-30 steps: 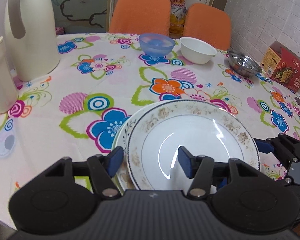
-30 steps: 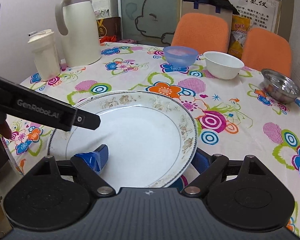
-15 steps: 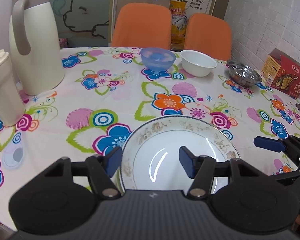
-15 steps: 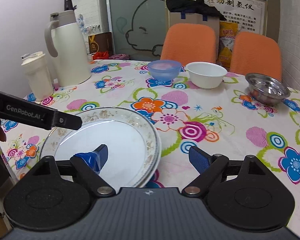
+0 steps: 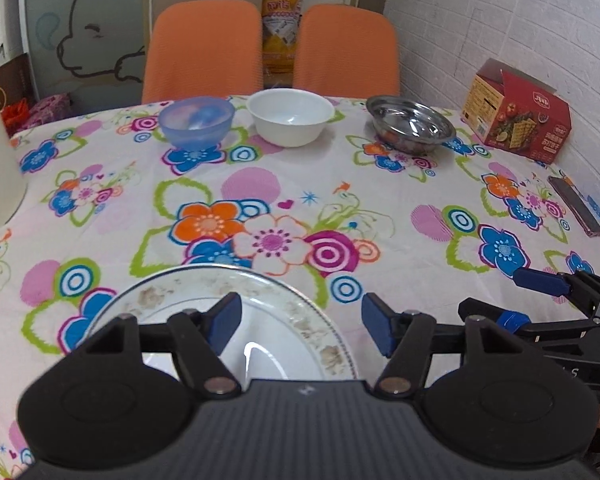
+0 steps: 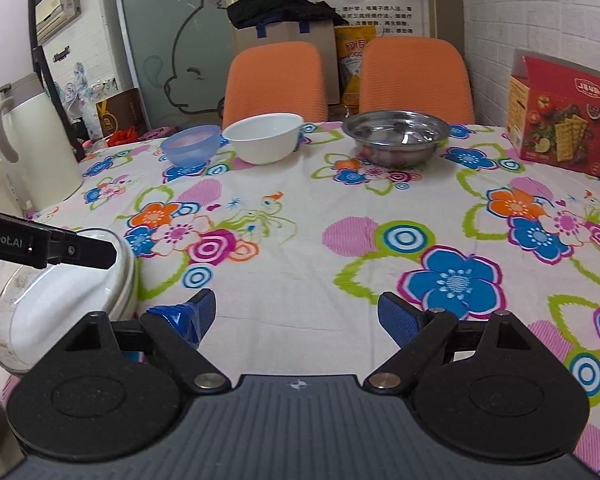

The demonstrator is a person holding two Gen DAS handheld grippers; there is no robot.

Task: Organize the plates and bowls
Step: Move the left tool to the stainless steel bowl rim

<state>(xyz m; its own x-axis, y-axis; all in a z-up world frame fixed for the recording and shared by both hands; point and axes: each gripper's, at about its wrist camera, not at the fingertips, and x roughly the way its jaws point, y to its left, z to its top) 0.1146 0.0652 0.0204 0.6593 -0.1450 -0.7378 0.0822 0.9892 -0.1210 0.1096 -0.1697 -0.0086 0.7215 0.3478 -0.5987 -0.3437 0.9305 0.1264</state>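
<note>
Plates (image 5: 236,312) stacked at near table edge | both your grippers spread, empty: left gripper (image 5: 302,320), right gripper (image 6: 296,314) | bowls across the table, straight ahead: blue bowl (image 6: 190,146), white bowl (image 6: 264,138), steel bowl (image 6: 396,136), nearest your right

The patterned plate (image 5: 236,304), gripped at its rim by the right gripper (image 6: 296,316) and held tilted over the lower plate (image 6: 126,280) a second ago, now rests flat on that lower plate as a stack on the tablecloth (image 5: 300,208). The right gripper is off the plate, its jaws spread and empty over bare cloth, displaced to the right of the stack. The left gripper (image 5: 300,320), formerly centred over the plates, now sits with only its left finger above the stack, and both cameras view further across the table.
</note>
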